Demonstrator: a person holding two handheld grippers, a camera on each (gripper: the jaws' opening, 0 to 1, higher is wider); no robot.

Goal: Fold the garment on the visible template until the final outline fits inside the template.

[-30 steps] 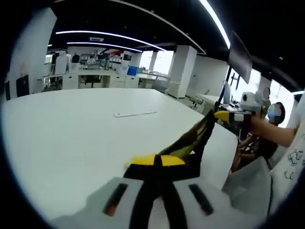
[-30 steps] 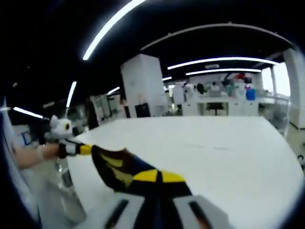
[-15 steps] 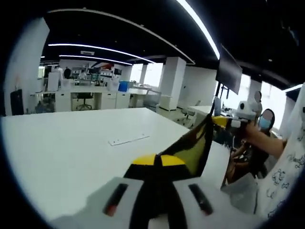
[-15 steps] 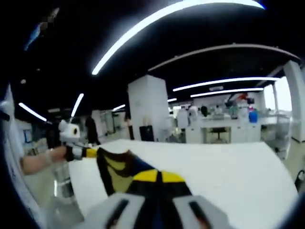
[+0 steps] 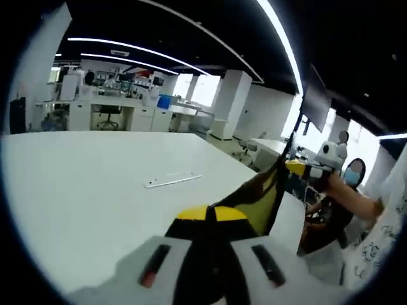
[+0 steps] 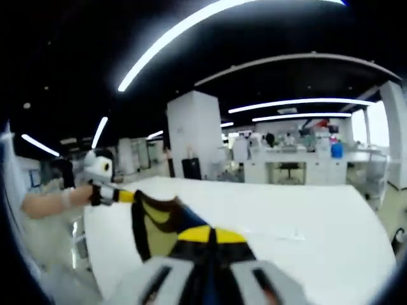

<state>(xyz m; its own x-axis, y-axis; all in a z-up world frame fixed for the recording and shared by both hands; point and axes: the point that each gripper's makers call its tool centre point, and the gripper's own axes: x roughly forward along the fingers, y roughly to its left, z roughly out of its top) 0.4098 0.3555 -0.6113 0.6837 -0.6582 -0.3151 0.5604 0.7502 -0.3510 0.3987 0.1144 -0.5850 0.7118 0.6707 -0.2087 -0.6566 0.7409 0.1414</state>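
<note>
A black and yellow garment (image 5: 257, 194) hangs stretched in the air between my two grippers, above the near edge of the white table (image 5: 82, 184). My left gripper (image 5: 212, 215) is shut on one end of it. The right gripper (image 5: 299, 168), held by a hand, grips the far end in the left gripper view. In the right gripper view the garment (image 6: 156, 219) runs from my right gripper (image 6: 212, 236), which is shut on it, to the left gripper (image 6: 124, 196) held by a hand. A thin pale strip (image 5: 172, 180) lies flat on the table.
A person with a face mask (image 5: 346, 190) sits beyond the table's right edge. White desks and chairs (image 5: 108, 114) line the far side of the room, with a white pillar (image 6: 194, 136) behind the table. The table top (image 6: 318, 216) stretches wide in the right gripper view.
Both views have shifted slightly with my hands. The garment stays stretched between the two shut grippers, held a little differently in height against the table.
</note>
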